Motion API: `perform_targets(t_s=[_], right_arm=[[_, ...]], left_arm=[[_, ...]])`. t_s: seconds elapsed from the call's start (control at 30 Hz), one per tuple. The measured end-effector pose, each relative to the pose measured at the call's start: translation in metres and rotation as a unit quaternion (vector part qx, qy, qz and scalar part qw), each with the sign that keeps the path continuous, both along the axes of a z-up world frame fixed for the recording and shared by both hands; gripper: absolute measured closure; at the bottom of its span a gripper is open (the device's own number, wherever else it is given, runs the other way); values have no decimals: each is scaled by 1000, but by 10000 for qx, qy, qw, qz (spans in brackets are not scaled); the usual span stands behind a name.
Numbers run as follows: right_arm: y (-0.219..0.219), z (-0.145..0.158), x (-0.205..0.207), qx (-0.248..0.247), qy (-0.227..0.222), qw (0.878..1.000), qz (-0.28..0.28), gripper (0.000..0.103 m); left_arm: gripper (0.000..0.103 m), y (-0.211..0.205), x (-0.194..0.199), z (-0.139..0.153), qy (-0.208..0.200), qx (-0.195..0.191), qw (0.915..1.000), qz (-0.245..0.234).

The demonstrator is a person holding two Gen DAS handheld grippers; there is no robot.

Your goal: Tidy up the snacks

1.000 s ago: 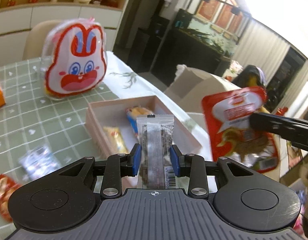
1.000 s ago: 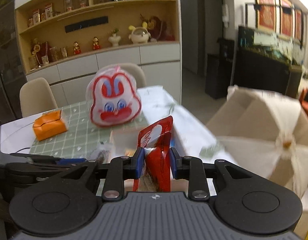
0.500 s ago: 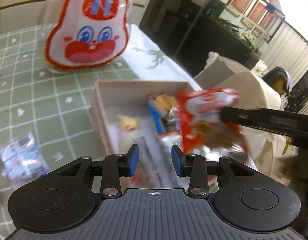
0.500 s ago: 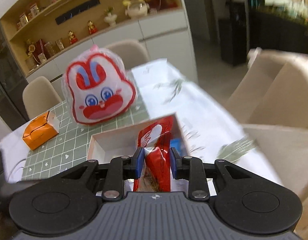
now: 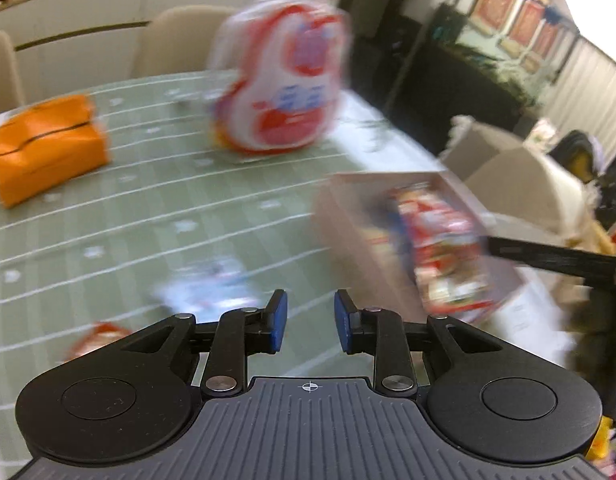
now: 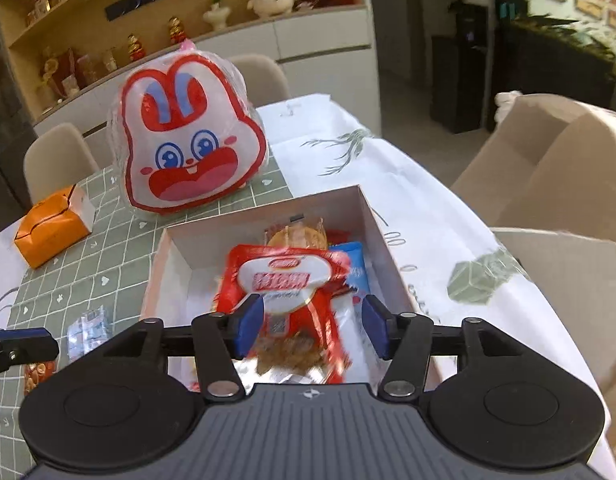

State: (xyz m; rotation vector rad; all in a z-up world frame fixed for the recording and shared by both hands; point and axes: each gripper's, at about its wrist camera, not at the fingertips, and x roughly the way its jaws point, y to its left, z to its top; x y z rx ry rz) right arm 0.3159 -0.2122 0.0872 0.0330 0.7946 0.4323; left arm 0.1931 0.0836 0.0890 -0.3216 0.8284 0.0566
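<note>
Right gripper (image 6: 312, 328) jaws are opening over the box (image 6: 372, 216) at frame centre, letting the red snack packet (image 6: 285, 280) drop among other snacks. Left gripper (image 5: 306, 324) jaws, empty, are closing above the table (image 5: 147, 208).

Left wrist view: heavy motion blur across table (image 5: 155, 204), rabbit-face bag (image 5: 283, 76) and snack box (image 5: 348, 216); only the left gripper (image 5: 305, 322) renders sharp. Overexposed white glare at upper right corner. Right wrist view: mostly crisp, even indoor light, soft shadows inside the box (image 6: 267, 220); red snack packet (image 6: 291, 280) smeared by movement. Both views: fisheye bending of straight lines toward the edges, dim dark furniture at right
</note>
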Motion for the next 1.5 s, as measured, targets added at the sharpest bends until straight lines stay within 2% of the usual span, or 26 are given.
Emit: perform_targets(t_s=[0.1, 0.23, 0.3, 0.37, 0.53, 0.7, 0.77, 0.8, 0.87, 0.97, 1.0, 1.03, 1.17, 1.2, 1.4, 1.5], right_arm=[[10, 4, -40, -54, 8, 9992, -391, 48], [40, -3, -93, -84, 151, 9971, -737, 45], [64, -6, -110, 11, 301, 9967, -748, 45], [92, -8, -121, 86, 429, 9970, -641, 45], [175, -18, -116, 43, 517, 9984, -210, 38], [243, -40, -86, -52, 448, 9990, -24, 36], [263, -51, -77, -263, 493, 9982, 212, 34], [271, -52, -77, -414, 277, 9983, 290, 28], [281, -57, -76, -696, 131, 9962, 512, 26], [276, -58, -87, -938, 48, 9928, 743, 28], [271, -57, -92, -986, 16, 9925, 728, 38], [262, -56, -99, -1038, 17, 9923, 679, 42], [217, -52, -125, -933, 223, 9949, 298, 48], [204, -50, -134, -899, 252, 9953, 237, 60], [112, -53, -166, -880, 457, 9922, -752, 60], [73, -57, -172, -910, 505, 9879, -1147, 60]], left_arm=[[74, 44, -11, -17, 180, 62, 9998, 94], [74, 79, -26, -37, 334, 272, 9990, -112], [74, 95, -33, -47, 388, 325, 9987, -89], [73, 109, -39, -53, 348, 208, 9991, -122], [71, 122, -43, -57, 178, 237, 9992, -276], [67, 132, -42, -63, 120, -51, 9994, -315], [67, 135, -42, -66, 104, -225, 9988, -428], [67, 136, -42, -67, 95, -296, 9984, -473], [67, 134, -42, -69, 52, -338, 9976, -598], [67, 124, -43, -68, 37, -267, 9967, -765], [67, 120, -44, -67, 57, -274, 9963, -817], [67, 115, -45, -67, 83, -287, 9959, -850], [67, 87, -55, -68, 185, -482, 9938, -982], [67, 77, -59, -69, 208, -565, 9931, -1004], [66, 16, -73, -74, 270, -985, 9890, -1074], [66, -22, -70, -75, 305, -1033, 9847, -1372]])
